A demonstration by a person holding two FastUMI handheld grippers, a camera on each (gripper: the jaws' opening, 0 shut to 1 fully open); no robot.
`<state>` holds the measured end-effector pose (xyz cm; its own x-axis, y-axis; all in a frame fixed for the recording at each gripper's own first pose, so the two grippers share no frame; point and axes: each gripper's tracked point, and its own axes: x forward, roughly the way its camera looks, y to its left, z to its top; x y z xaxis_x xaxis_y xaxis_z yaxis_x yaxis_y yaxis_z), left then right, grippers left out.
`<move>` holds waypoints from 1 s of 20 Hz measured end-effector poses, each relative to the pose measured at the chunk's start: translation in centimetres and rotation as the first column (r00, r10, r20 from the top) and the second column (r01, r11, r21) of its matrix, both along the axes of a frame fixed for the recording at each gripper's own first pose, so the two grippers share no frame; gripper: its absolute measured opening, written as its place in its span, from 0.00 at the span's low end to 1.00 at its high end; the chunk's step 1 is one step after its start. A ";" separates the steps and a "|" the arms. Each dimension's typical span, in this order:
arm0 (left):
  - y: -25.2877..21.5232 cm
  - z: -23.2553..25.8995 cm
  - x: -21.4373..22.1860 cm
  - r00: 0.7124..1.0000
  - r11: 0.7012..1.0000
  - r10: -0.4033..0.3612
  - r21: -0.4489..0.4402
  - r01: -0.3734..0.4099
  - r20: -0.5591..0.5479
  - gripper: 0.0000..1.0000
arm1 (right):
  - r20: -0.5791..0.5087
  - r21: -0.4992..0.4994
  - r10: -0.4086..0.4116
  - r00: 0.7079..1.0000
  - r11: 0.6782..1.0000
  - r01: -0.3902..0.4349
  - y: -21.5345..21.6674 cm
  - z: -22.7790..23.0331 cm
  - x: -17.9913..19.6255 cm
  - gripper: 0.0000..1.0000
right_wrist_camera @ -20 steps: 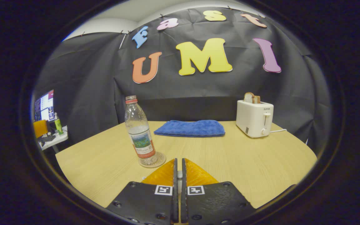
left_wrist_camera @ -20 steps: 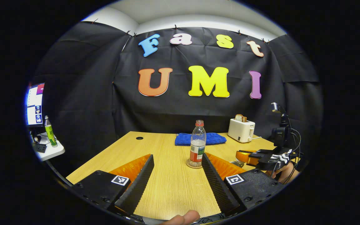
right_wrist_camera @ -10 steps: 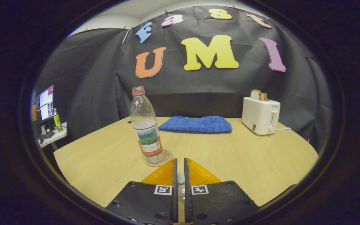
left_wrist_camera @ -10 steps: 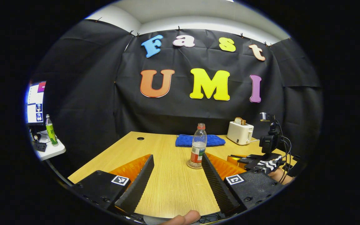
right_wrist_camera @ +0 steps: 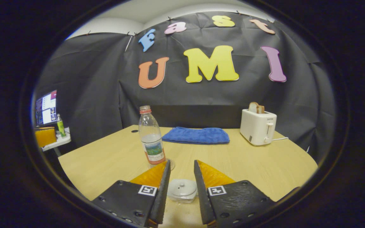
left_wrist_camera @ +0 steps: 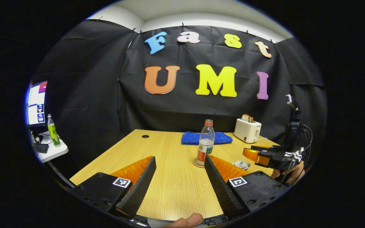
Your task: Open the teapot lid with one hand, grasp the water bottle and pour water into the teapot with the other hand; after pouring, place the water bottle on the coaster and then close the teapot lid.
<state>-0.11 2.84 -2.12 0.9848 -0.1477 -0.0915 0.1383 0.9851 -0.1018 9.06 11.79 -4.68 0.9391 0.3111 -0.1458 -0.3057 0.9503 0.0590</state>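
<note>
Right tool (right_wrist_camera: 181, 177): fingers apart, hovering above teapot (right_wrist_camera: 181, 190), lid (right_wrist_camera: 181, 188) seated, nothing clamped. Left tool (left_wrist_camera: 180, 175): fingers wide apart, empty, aimed at water bottle (left_wrist_camera: 206, 141) at 12 o'clock. Bottle upright on coaster (left_wrist_camera: 198, 164), mid surface (left_wrist_camera: 169, 190). Task appears complete; judged step: back both tools straight off, avoid clipping lid or bottle.

Recording booth: black cloth wall (right_wrist_camera: 90, 95), wooden table (right_wrist_camera: 249, 164), side monitor (left_wrist_camera: 36, 104).
</note>
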 end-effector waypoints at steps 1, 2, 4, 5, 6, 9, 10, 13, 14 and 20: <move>0.3 0.0 -0.1 1.000 1.000 0.005 0.008 -0.005 0.004 0.96 | 0.007 0.006 0.000 1.000 1.000 0.000 -0.3 0.6 -0.8 0.52; 0.6 0.1 0.0 1.000 1.000 0.017 0.014 -0.017 0.008 0.96 | 0.015 0.007 -0.009 1.000 1.000 0.009 -0.8 1.4 -1.2 0.55; 1.1 0.1 0.0 0.999 0.999 0.031 0.007 -0.031 0.007 0.96 | 0.042 0.010 -0.016 0.999 1.000 0.016 -1.6 2.8 -2.5 0.70; 1.1 0.0 0.0 0.999 0.999 0.034 0.002 -0.034 0.005 0.96 | 0.053 0.012 -0.022 0.998 1.000 0.022 -2.2 3.4 -3.1 0.77; 1.1 0.0 0.0 0.999 0.999 0.036 0.002 -0.036 0.003 0.96 | 0.065 0.014 -0.033 0.997 0.999 0.032 -2.9 4.0 -3.7 0.82; 1.1 0.2 -0.2 0.999 0.999 0.043 0.028 -0.043 0.006 0.96 | 0.098 0.016 -0.080 0.992 0.997 0.079 -5.4 5.6 -5.3 0.98; 1.1 0.3 -0.3 0.999 0.998 0.046 0.043 -0.047 0.013 0.96 | 0.107 0.014 -0.100 0.989 0.995 0.099 -6.5 5.9 -5.7 0.98; 1.5 0.7 -0.7 0.998 0.994 0.061 0.089 -0.063 0.033 0.96 | 0.118 -0.004 -0.143 0.983 0.990 0.144 -9.2 5.8 -7.3 0.98; 1.6 0.7 -0.8 0.997 0.992 0.066 0.105 -0.069 0.037 0.96 | 0.115 -0.008 -0.148 0.982 0.989 0.150 -10.0 5.4 -7.8 0.98; 0.2 0.7 -0.7 0.995 0.989 0.093 0.110 -0.097 0.035 0.96 | 0.086 -0.007 -0.202 0.976 0.979 0.203 -14.8 3.0 -10.1 0.98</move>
<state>-0.78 3.03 -1.37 0.9964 -0.0439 -0.0724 0.0449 0.9989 0.0118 -1.02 -2.97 -1.63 0.9915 0.1117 -0.0668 -0.1102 0.9936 0.0259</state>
